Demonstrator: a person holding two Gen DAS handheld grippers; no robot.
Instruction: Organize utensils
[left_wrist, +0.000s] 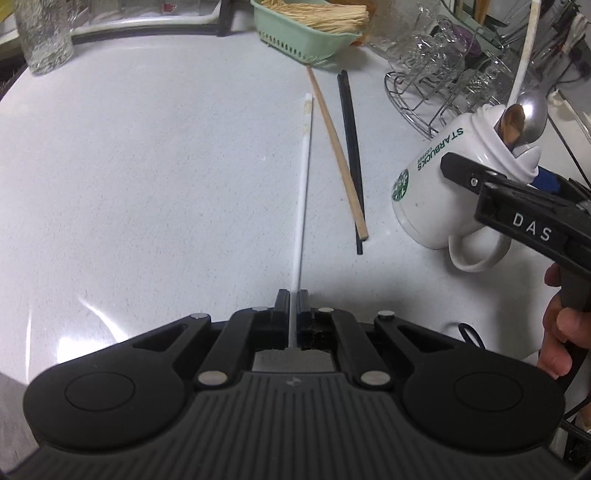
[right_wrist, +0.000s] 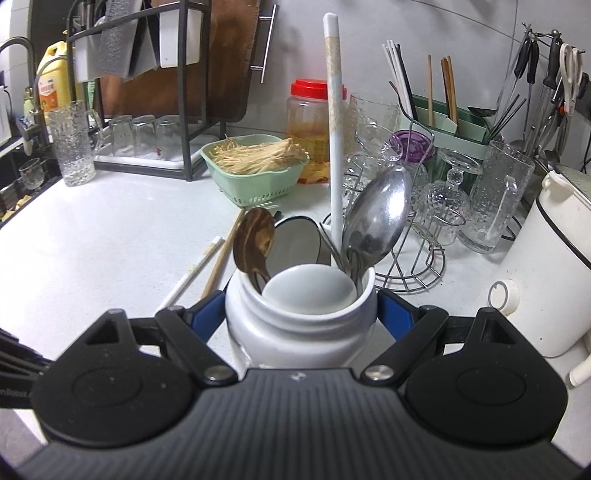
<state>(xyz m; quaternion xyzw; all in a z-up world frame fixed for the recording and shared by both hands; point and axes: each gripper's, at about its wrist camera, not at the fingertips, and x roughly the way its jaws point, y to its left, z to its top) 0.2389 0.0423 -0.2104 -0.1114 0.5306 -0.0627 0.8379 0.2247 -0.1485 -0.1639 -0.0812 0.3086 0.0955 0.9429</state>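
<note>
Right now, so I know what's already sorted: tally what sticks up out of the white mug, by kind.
In the mug:
White chopstick: 1
Wooden spoon: 1
Metal spoon: 1
White ceramic spoons: 2
Total: 5

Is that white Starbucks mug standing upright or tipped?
Tipped. In the left wrist view the mug leans, base off the counter, clamped by the right gripper, spoons poking out.
</note>
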